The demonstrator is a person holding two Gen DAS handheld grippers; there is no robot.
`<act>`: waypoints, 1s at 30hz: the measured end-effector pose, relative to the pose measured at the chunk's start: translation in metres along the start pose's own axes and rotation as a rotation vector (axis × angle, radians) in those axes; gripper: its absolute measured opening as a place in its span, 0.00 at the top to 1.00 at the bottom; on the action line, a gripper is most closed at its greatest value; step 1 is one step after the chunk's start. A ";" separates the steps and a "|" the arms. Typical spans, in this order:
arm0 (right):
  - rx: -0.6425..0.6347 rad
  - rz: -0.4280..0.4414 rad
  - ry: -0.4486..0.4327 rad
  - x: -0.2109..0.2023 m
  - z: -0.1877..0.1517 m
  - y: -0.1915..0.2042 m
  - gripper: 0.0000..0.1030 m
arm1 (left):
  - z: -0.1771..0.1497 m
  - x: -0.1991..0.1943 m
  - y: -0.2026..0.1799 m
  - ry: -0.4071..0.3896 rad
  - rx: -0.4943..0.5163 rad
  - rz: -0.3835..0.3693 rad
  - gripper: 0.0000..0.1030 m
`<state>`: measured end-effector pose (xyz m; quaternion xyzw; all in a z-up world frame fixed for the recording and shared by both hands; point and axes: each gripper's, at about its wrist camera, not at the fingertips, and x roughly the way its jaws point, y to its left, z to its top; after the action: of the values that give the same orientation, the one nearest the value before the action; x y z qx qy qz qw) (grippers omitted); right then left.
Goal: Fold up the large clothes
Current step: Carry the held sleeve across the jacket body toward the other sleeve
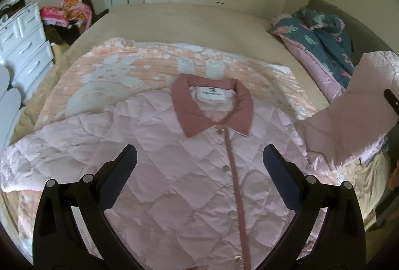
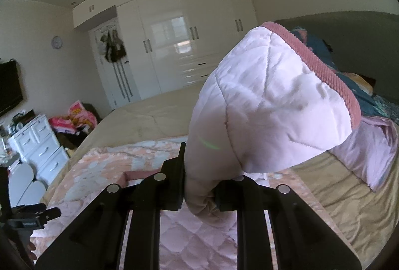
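Jacket (image 1: 189,170): pink quilted, buttoned, flat face-up on a blanket (image 1: 119,70) on the bed (image 1: 199,20); one sleeve (image 2: 269,100) raised, pinched in the right gripper (image 2: 199,191), probably for folding inward; left gripper (image 1: 199,160) spread, empty, hovering over the front.

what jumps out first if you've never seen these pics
The pale pink quilted jacket spread front-up on the bed, its dusty-rose collar in the middle of the left wrist view, under the open left tongs. Next, its sleeve with a ribbed rose cuff, lifted high and pinched in the right tongs.
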<state>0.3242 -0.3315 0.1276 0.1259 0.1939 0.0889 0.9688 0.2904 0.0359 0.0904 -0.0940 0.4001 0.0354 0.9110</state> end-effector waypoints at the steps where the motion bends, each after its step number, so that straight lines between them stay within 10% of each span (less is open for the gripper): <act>1: -0.009 0.009 0.001 0.002 0.000 0.007 0.84 | 0.001 0.001 0.005 0.000 -0.011 -0.003 0.08; 30: -0.125 0.187 0.141 0.084 -0.077 0.124 0.83 | -0.015 0.031 0.096 0.018 -0.204 0.041 0.08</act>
<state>0.3550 -0.1790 0.0635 0.0760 0.2432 0.1992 0.9462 0.2873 0.1263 0.0442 -0.1786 0.4044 0.0937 0.8921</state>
